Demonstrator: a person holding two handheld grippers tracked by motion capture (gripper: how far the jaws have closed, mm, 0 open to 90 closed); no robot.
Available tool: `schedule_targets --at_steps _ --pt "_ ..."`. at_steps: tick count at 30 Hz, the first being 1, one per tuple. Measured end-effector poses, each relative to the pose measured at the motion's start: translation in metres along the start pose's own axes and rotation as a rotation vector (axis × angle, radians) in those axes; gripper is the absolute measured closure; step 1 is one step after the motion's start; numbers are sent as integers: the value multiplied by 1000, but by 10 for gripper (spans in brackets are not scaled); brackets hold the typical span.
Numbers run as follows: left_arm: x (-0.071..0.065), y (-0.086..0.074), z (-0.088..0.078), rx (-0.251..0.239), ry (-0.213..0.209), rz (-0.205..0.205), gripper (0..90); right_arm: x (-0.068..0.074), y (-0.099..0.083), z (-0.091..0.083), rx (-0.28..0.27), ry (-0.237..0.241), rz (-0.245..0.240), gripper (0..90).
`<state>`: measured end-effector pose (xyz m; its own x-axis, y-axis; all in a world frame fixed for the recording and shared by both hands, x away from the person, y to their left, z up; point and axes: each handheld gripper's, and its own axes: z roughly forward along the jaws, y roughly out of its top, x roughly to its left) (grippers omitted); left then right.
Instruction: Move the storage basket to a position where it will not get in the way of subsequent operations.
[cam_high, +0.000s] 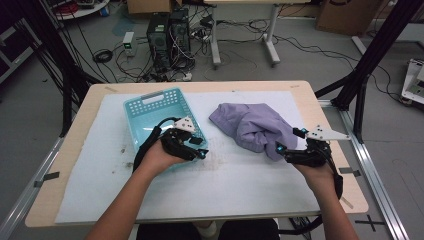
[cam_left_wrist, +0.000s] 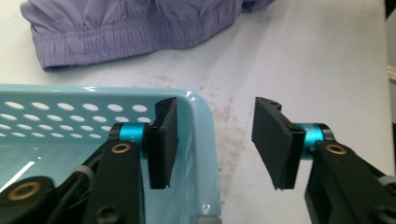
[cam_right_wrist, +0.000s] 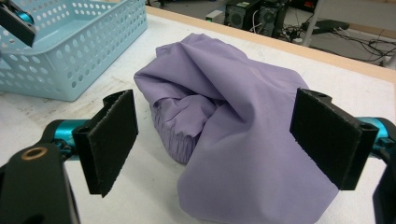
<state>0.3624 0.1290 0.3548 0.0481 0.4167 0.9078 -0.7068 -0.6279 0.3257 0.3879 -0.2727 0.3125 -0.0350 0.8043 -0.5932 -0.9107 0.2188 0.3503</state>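
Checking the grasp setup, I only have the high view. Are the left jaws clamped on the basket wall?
Observer: No. In the left gripper view the left gripper stands open, one jaw inside the basket corner, the other outside over the table cover, neither pad pressing the wall.
Operator: And the right jaws, closed on the cloth?
Observer: Open too. The right gripper view shows the right gripper wide apart with the purple garment bunched between and ahead of the pads, with a gap on both sides.
Operator: Anything in the basket?
Observer: The part of the floor seen in the left gripper view is bare; the rest I cannot tell.
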Motion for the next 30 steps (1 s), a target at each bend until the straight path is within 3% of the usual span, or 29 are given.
schedule_targets --at_steps 2,4,5,9,16,22,23,24,28,30 --pt "0 0 4 41 1 4 600 0 0 0 2 1 4 155" --pt "-2 0 4 62 50 40 720 0 0 0 1 0 2 155" --pt "-1 -1 2 67 45 42 774 -1 0 0 1 0 2 155" --pt "-1 -5 -5 83 51 65 785 -1 -1 0 3 0 5 155" --pt "0 -24 -26 57 42 69 782 0 -1 1 5 1 -1 155" --pt "3 -45 -42 14 40 31 753 2 -1 3 8 2 -3 155" --pt "4 -46 -44 2 48 19 697 3 0 4 13 5 -4 155" --pt "5 -47 -47 -6 61 8 697 3 0 4 13 5 -4 155" --pt "8 -43 -61 -94 101 -49 486 4 0 4 12 3 -6 155" --pt "12 -43 -72 -153 149 -77 430 3 0 4 10 3 -6 154"
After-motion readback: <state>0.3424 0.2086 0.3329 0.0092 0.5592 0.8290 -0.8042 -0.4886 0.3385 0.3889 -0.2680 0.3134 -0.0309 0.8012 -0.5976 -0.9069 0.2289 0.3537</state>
